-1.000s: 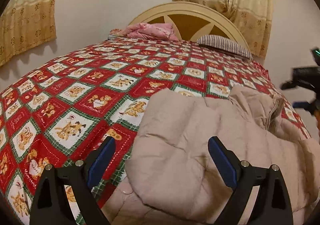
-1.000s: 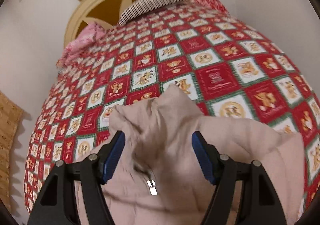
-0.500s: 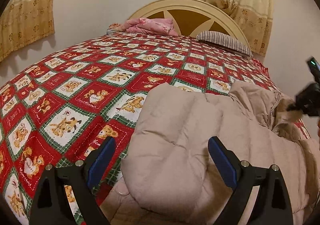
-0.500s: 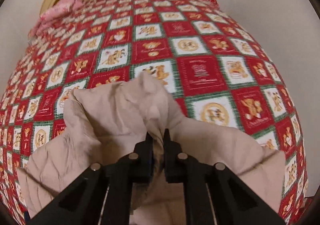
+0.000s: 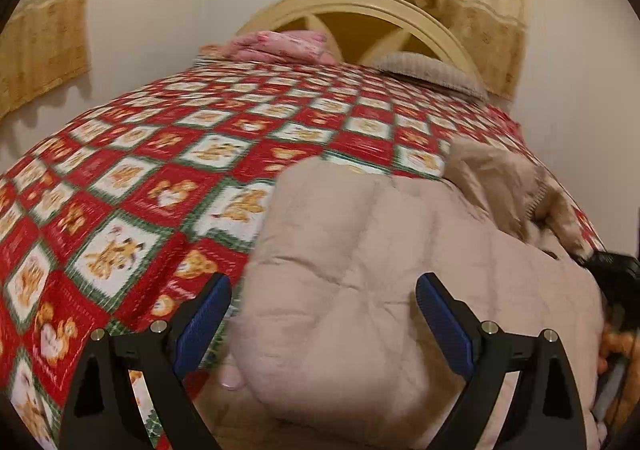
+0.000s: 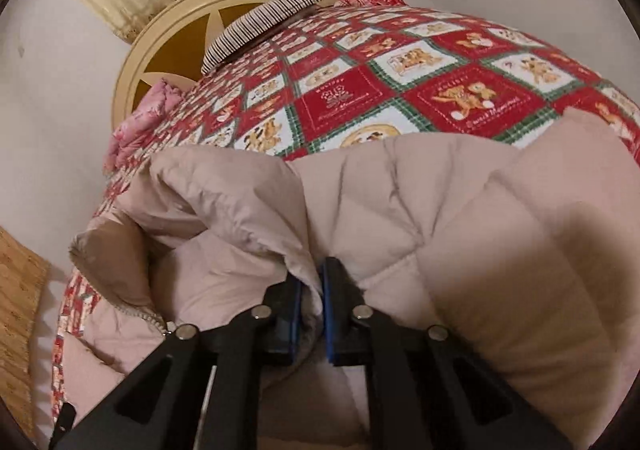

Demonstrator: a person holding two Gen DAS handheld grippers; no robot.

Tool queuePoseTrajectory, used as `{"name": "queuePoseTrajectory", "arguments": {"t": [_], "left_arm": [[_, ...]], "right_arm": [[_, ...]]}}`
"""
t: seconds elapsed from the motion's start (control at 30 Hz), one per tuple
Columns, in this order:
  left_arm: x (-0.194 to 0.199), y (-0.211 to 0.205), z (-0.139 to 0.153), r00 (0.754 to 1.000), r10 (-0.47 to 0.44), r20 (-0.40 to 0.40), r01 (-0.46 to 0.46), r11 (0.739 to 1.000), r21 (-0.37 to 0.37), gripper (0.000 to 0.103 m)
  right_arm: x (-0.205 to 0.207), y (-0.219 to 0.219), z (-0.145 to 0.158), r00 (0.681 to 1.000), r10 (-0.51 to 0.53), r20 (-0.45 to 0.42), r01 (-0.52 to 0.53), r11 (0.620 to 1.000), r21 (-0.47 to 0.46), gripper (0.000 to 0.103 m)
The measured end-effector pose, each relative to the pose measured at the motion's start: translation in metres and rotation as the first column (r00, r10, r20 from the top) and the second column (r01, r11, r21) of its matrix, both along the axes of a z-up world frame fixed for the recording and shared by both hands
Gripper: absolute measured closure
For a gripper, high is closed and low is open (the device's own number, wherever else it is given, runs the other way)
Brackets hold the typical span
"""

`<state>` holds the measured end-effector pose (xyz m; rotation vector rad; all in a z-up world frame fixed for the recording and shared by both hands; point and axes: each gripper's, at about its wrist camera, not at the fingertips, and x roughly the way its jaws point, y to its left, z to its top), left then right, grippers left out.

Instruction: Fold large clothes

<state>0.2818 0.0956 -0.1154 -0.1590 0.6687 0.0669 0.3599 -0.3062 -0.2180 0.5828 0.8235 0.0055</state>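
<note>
Nearest in the left wrist view: the left gripper (image 5: 322, 284), blue pads spread wide and released, holding nothing. Hangs just above the near left part of the beige padded coat (image 5: 380, 250), one pad over the quilt and the other over the fabric, probably poised there to take the left edge or pin it down once the fold needs a second hold.

Nearest in the right wrist view: the right gripper (image 6: 310, 274), clenched tight on a rolled fold of the coat's edge, cloth bunched between the pads. Lifts that fold off the layer beneath, judging by the shadowed hollow to its left; a pinch at the edge rather than mid-panel most likely chosen for carrying a whole flap over at once. Just left of the grip, an open zipper (image 6: 148, 316) along a turned-back front, suggesting an unzipped coat not yet squared up.

A little farther: the coat's bulk lying crumpled on the near right part of the red checked bedspread (image 5: 140, 170), puffy and thick, likely to spring back unless pressed flat.

Beyond: bare quilt to the left and far side, good room for spreading. At the far end, a striped pillow (image 5: 432, 74) and pink bedding (image 5: 280, 48) against the arched headboard (image 5: 360, 2), well apart from the work.
</note>
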Motion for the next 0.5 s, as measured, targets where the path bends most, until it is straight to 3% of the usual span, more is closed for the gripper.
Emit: {"name": "queuePoseTrajectory", "arguments": {"t": [0.1, 0.2, 0.33, 0.5], "left_arm": [[-0.008, -0.013, 0.032, 0.996, -0.059, 0.073, 0.058, 0.998, 0.02, 0.009], [-0.001, -0.045, 0.079, 0.975, -0.128, 0.18, 0.11, 0.988, 0.108, 0.009], [0.055, -0.107, 0.096, 0.959, -0.259, 0.117, 0.241, 0.959, 0.152, 0.008], [0.137, -0.165, 0.058, 0.967, -0.246, -0.067, 0.252, 0.961, 0.115, 0.008]], "right_arm": [[0.003, -0.001, 0.001, 1.0, -0.001, 0.005, 0.0, 1.0, 0.011, 0.094], [0.005, -0.002, 0.002, 1.0, 0.0, 0.015, 0.0, 1.0, 0.019, 0.094], [-0.001, -0.004, -0.003, 1.0, -0.002, 0.023, 0.001, 1.0, 0.032, 0.094], [-0.003, -0.007, -0.004, 1.0, -0.005, 0.031, 0.003, 0.999, 0.048, 0.094]]}}
